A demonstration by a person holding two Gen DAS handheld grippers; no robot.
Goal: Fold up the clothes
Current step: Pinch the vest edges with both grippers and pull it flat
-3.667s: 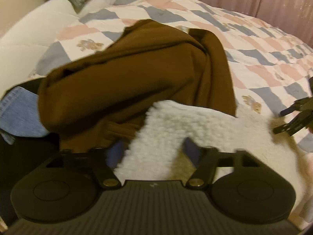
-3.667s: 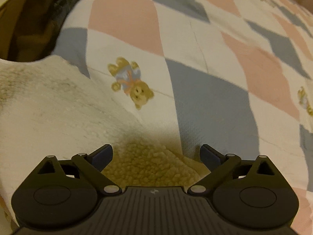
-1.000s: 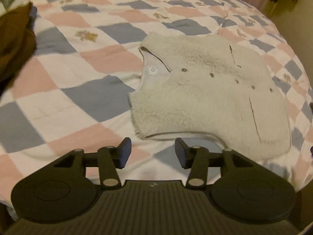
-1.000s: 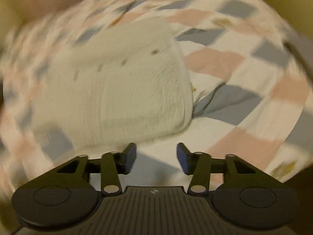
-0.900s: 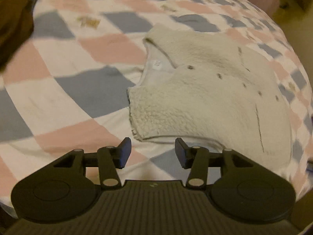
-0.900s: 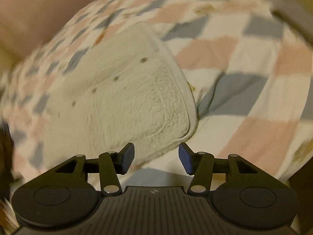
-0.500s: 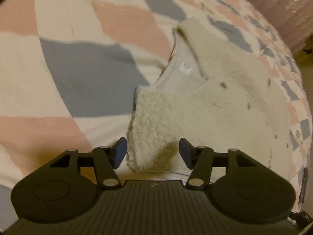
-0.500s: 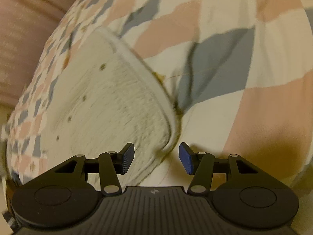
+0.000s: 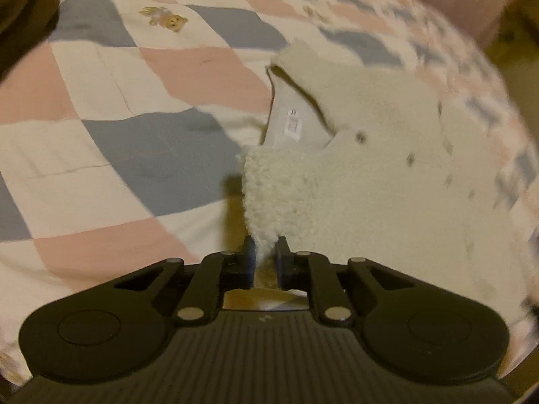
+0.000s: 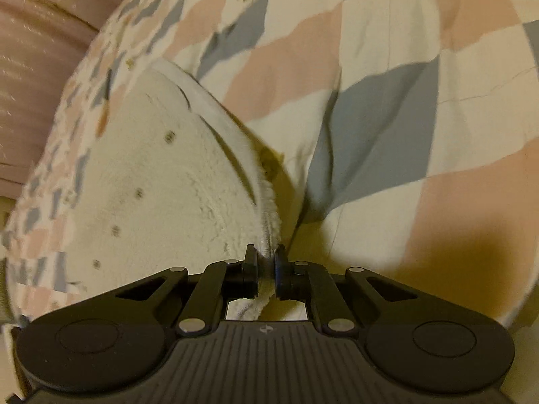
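A cream fleece vest (image 9: 370,181) with dark snap buttons lies spread on the checked quilt (image 9: 134,101), its neck opening and white label facing up. My left gripper (image 9: 264,252) is shut on the vest's near shoulder corner. In the right wrist view the vest (image 10: 151,195) shows with its hem edge running toward me. My right gripper (image 10: 267,256) is shut on the vest's bottom hem corner, with a bit of fleece showing between the jaws.
The quilt (image 10: 404,67) has pink, grey and white squares with teddy bear prints (image 9: 165,20). A dark brown garment (image 9: 20,6) lies at the far left. A pink curtain (image 10: 33,33) hangs behind the bed. The bed edge drops off at the right.
Both grippers have moved in onto the vest and closed on it: the left on the shoulder corner, the right on the hem corner. Half a second ago both were open.
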